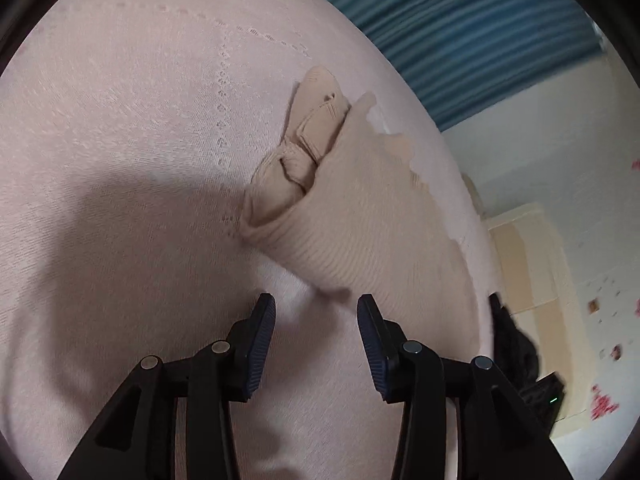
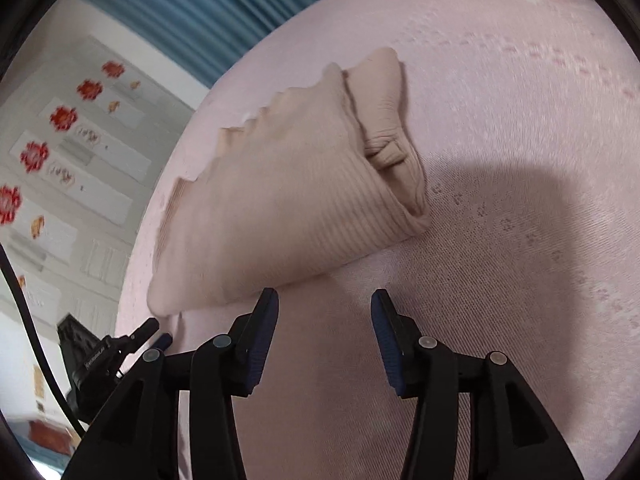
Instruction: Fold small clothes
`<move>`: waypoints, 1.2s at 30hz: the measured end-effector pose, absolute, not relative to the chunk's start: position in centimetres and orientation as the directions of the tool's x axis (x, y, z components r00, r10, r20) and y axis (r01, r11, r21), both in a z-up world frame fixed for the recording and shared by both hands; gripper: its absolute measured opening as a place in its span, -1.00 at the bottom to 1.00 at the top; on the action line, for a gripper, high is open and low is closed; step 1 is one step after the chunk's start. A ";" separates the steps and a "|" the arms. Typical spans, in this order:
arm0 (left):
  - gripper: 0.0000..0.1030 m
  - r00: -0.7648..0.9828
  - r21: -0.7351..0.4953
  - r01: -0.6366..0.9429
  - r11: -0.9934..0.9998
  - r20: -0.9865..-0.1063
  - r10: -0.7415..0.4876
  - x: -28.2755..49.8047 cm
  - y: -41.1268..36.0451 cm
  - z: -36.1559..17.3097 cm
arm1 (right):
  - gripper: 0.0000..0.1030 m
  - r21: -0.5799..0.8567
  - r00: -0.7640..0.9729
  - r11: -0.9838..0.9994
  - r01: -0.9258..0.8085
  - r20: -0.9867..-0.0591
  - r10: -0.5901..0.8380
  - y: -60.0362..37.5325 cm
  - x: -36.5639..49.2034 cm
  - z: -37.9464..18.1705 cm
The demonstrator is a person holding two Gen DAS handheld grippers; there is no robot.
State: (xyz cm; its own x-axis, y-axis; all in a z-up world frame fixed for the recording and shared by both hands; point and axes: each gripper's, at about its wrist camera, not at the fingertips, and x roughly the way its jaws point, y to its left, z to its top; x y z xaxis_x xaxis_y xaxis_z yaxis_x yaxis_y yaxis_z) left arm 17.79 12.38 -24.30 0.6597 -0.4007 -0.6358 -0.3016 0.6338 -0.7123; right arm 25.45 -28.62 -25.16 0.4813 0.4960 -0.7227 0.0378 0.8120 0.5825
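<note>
The beige ribbed garment (image 1: 352,200) is lying folded on the pink tablecloth (image 1: 140,120), sitting at about 1 o'clock from my left claw (image 1: 316,312) in the left wrist view. In the right wrist view the same garment (image 2: 280,208) is sitting at 11 o'clock from my right claw (image 2: 325,304), its near edge just beside the left fingertip. A bunched, knotted part is poking out of the fold's open end. Both claws are hanging released, jaws apart, nothing between the pads, only cloth showing in the gaps.

No containers are showing. The tablecloth is covering the whole surface, with a woven dotted pattern running across it, and shadows are falling over it. Beyond the table edge a blue pleated curtain (image 1: 480,40) is hanging at 1 o'clock in the left view. A pale wall with red flower stickers (image 2: 64,118) is showing at 9 o'clock in the right view. My other claw's black frame (image 2: 104,360) is peeking in at 8 o'clock there, with a black cable (image 2: 24,308) curving past it.
</note>
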 end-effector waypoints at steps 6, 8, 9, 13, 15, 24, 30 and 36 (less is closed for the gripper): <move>-0.22 0.688 -0.795 -0.317 0.518 -0.568 -0.452 19.7 14.2 -25.8 | -0.07 0.684 0.514 0.722 0.105 -0.658 0.550 -30.0 27.2 -26.6; -0.22 0.702 -0.797 -0.330 0.506 -0.565 -0.433 20.0 14.1 -25.9 | -0.10 0.716 0.532 0.687 0.123 -0.632 0.564 -30.8 27.7 -27.0; -0.24 0.708 -0.790 -0.338 0.511 -0.571 -0.416 20.1 14.0 -25.9 | -0.17 0.720 0.538 0.682 0.128 -0.629 0.562 -31.0 27.8 -27.1; -0.80 0.700 -0.727 -0.355 0.587 -0.623 -0.348 20.4 13.3 -25.3 | -0.81 0.700 0.532 0.697 0.157 -0.654 0.537 -31.1 29.0 -27.9; -0.82 0.705 -0.701 -0.336 0.629 -0.630 -0.325 20.0 12.9 -24.6 | -0.82 0.696 0.546 0.702 0.150 -0.651 0.528 -31.0 28.9 -27.8; -0.82 0.703 -0.661 -0.301 0.687 -0.641 -0.309 14.5 11.1 -22.6 | -0.84 0.735 0.563 0.668 0.117 -0.603 0.565 -32.6 24.7 -25.7; -0.82 0.690 -0.637 -0.292 0.713 -0.657 -0.305 7.9 10.1 -22.0 | -0.84 0.679 0.550 0.733 0.028 -0.623 0.556 -33.3 18.2 -23.2; -0.75 0.666 -0.630 -0.307 0.714 -0.677 -0.312 3.6 9.5 -22.6 | -0.83 0.606 0.551 0.796 0.001 -0.664 0.505 -34.9 11.5 -22.3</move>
State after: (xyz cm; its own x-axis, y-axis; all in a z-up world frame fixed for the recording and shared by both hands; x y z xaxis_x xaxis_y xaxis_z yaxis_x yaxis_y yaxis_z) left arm 3.57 9.45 -22.58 0.6663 -0.3115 -0.6775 -0.3066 0.7138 -0.6297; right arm 11.45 -34.88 -22.31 0.5513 0.5051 -0.6640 0.0009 0.7955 0.6059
